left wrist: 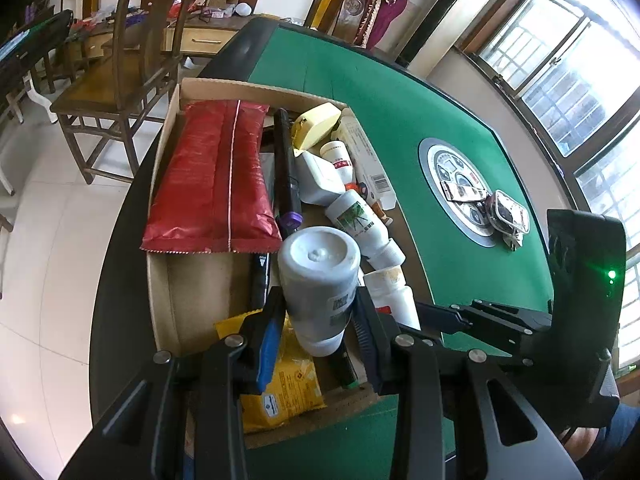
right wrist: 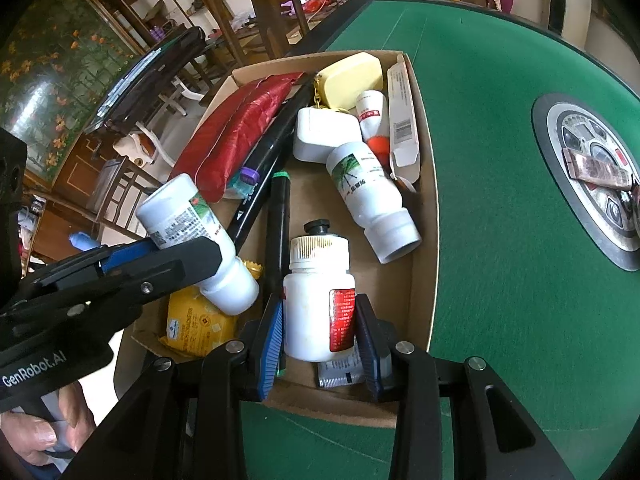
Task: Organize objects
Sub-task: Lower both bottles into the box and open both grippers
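A cardboard box (left wrist: pixel 240 87) (right wrist: pixel 424 240) sits on the green table and holds several items. My left gripper (left wrist: pixel 318 320) is shut on a white bottle with a green label (left wrist: pixel 318 280), held tilted above the box; it also shows in the right wrist view (right wrist: pixel 192 228). My right gripper (right wrist: pixel 320 344) is shut on a white bottle with a red label and black nozzle (right wrist: pixel 318 300), which stands upright in the box near its front wall. In the left wrist view this bottle (left wrist: pixel 394 292) is partly hidden behind the held one.
In the box lie a red foil pack (left wrist: pixel 212 180), black markers (left wrist: pixel 286 168), a yellow case (right wrist: pixel 352 78), a yellow packet (right wrist: pixel 196 328), more white bottles (right wrist: pixel 368 196) and a flat carton (right wrist: pixel 404 120). Small packets (left wrist: pixel 504 212) lie on the table's round centre panel (left wrist: pixel 452 184). Wooden chairs (left wrist: pixel 112 92) stand beyond.
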